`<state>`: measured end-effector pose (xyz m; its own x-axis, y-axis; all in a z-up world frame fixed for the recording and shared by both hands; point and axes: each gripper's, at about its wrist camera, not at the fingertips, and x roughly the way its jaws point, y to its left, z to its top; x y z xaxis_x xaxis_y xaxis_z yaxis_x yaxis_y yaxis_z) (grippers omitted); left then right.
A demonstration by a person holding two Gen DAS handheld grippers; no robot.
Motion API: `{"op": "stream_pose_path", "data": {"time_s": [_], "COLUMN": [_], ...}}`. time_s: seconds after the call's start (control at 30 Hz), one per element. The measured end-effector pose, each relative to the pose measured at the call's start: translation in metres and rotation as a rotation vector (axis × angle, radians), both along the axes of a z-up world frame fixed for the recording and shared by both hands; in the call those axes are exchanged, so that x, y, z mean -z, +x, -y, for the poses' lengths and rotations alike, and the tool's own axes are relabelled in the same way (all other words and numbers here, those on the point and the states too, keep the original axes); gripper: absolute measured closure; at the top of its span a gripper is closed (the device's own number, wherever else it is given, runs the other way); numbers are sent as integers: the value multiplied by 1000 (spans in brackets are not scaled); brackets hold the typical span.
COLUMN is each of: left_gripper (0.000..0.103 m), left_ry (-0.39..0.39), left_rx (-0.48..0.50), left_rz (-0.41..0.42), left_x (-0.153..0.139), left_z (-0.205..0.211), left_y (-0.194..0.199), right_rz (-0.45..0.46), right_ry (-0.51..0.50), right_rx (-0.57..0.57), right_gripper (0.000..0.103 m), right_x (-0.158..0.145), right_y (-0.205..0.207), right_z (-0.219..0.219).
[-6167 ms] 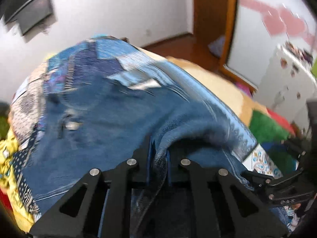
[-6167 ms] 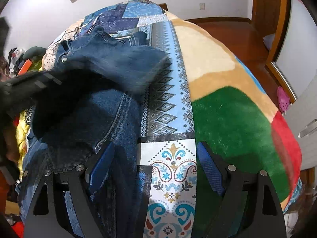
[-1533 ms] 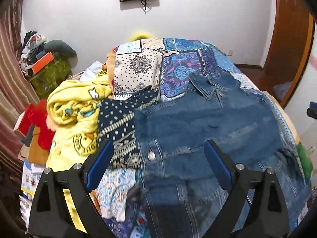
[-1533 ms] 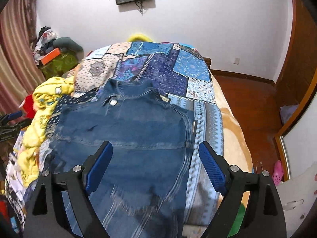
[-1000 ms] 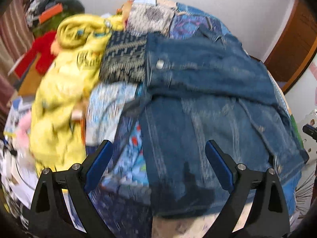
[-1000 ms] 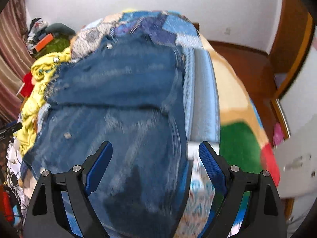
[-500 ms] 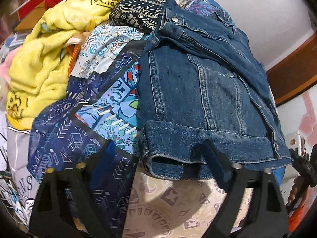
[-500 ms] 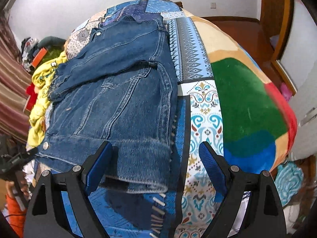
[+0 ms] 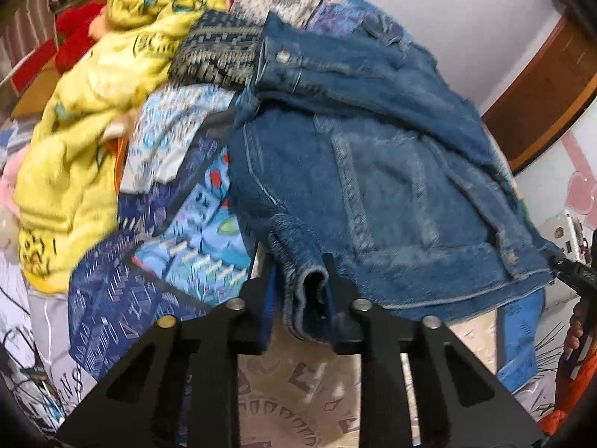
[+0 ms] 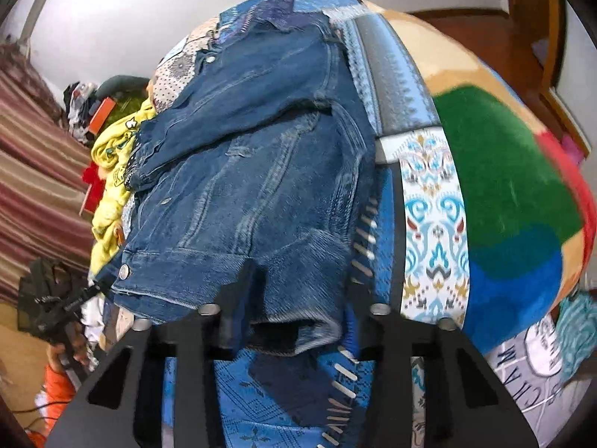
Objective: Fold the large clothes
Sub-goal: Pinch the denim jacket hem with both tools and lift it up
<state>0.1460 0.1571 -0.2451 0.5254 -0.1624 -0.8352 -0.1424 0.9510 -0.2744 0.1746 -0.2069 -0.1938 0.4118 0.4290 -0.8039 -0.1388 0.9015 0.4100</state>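
A blue denim jacket [image 9: 373, 171] lies spread on the bed, its hem toward me. The jaws of my left gripper [image 9: 298, 274] are closing, and the pads press a bunched corner of the hem between them. In the right wrist view the same jacket [image 10: 261, 171] fills the middle. There the jaws of my right gripper [image 10: 298, 298] are closing on the other hem corner, with folded denim squeezed between them. Each view catches the opposite gripper at its edge, the right gripper [image 9: 574, 272] and the left gripper [image 10: 56, 306], the latter held by a hand [image 10: 71, 347].
A patchwork bedcover [image 10: 429, 205] lies under the jacket. A yellow blanket [image 9: 74, 112] is heaped on the bed's left side beside red soft things [image 9: 74, 37]. A striped curtain [image 10: 33, 168] hangs at the left, a wooden door frame [image 9: 541, 93] stands at the right.
Both grippers came down to the jacket's near hem. Their jaws, wide open half a second ago, have closed onto the hem corners, and the denim bunches up between them.
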Motion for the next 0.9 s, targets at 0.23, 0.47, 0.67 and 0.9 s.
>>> {"op": "stream_pose_path", "data": {"time_s": [0.23, 0.47, 0.67, 0.9], "left_gripper": [91, 92, 93, 93], "left_ry": [-17, -27, 3, -48], "left_rx": [3, 24, 14, -68], "left_rz": [110, 261, 340, 336], "left_x": [-37, -91, -124, -128], "left_z": [-7, -15, -27, -54], "left_y": [22, 68, 126, 216], "right_rz": [116, 268, 383, 429], "right_ry": [-34, -86, -124, -161], "right_rx": [-59, -116, -97, -8], "right_gripper": [92, 92, 92, 92], "right_x": [-29, -67, -96, -103], "right_y": [20, 57, 110, 198], "right_z": [-14, -35, -44, -48]}}
